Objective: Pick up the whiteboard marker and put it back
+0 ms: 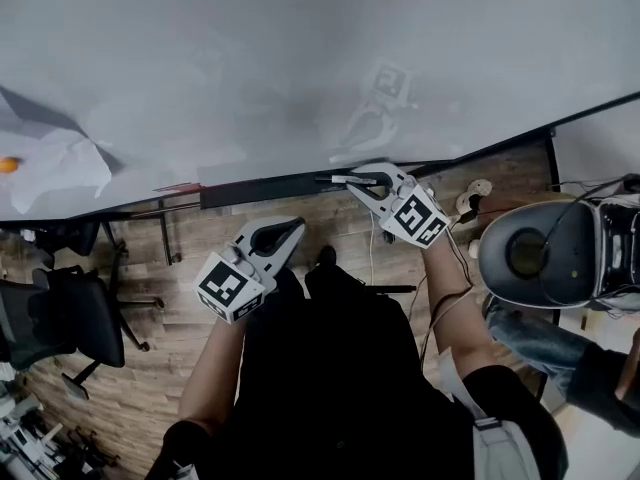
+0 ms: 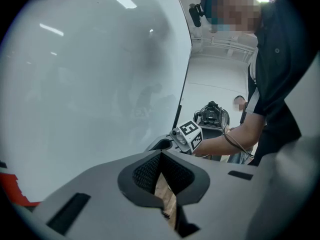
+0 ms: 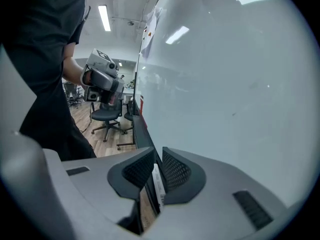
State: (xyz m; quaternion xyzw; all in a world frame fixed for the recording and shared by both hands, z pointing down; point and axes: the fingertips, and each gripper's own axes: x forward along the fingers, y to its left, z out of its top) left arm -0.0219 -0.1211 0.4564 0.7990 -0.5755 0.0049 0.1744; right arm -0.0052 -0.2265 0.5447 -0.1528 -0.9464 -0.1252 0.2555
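Right gripper view shows the right gripper (image 3: pixel 158 153) clamped on the whiteboard marker (image 3: pixel 158 184) just above the whiteboard tray (image 3: pixel 140 131). Pickup looks done, so only setting it down seems left. The left gripper (image 2: pixel 161 154) is closed and empty.

The person wears a black top (image 1: pixel 330 368) with short sleeves. The left gripper (image 1: pixel 293 226) and the right gripper (image 1: pixel 340 179) are light grey and smooth, with black bumpy pads (image 2: pixel 145 174) inside. Each has a white cube with black square markers, one on the left (image 1: pixel 228 288) and one on the right (image 1: pixel 418 218). A thin cable (image 2: pixel 231 142) runs along the right arm.
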